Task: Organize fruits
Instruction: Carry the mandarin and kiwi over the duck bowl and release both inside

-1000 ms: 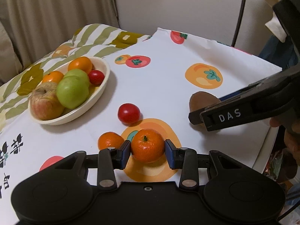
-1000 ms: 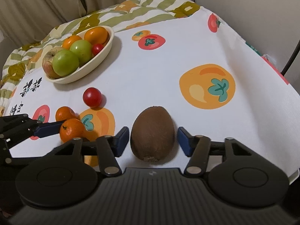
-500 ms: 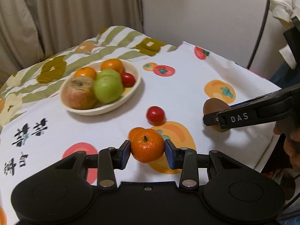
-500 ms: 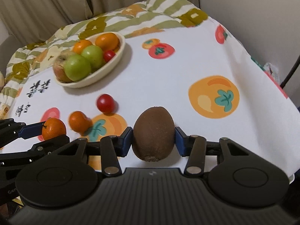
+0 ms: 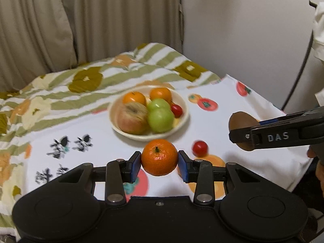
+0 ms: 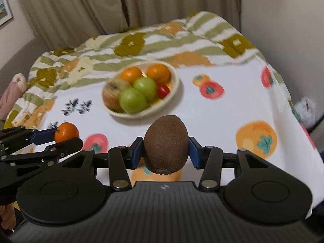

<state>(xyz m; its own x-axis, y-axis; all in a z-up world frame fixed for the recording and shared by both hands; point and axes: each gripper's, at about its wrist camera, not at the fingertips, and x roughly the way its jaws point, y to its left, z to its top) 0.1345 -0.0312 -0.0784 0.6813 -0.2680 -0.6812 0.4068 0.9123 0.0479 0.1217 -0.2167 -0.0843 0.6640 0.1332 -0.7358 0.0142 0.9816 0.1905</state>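
Orange and glossy, the mandarin (image 5: 159, 157) now hangs clear of the tablecloth (image 5: 232, 105), clamped between the pads of the left gripper (image 5: 159, 163); a second ago it sat on the cloth. The right gripper (image 6: 165, 151) has likewise shut its jaws onto the brown, fuzzy kiwi (image 6: 166, 144) and lifted it. Both fruits are airborne short of the cream bowl (image 5: 183, 121), already crowded with apples and mandarins, so the drop-off likely comes next. One cherry tomato (image 5: 200, 148) remains loose on the cloth.

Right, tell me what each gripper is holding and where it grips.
Left gripper: mandarin, pads on its sides. Right gripper: kiwi, pinched across its middle.
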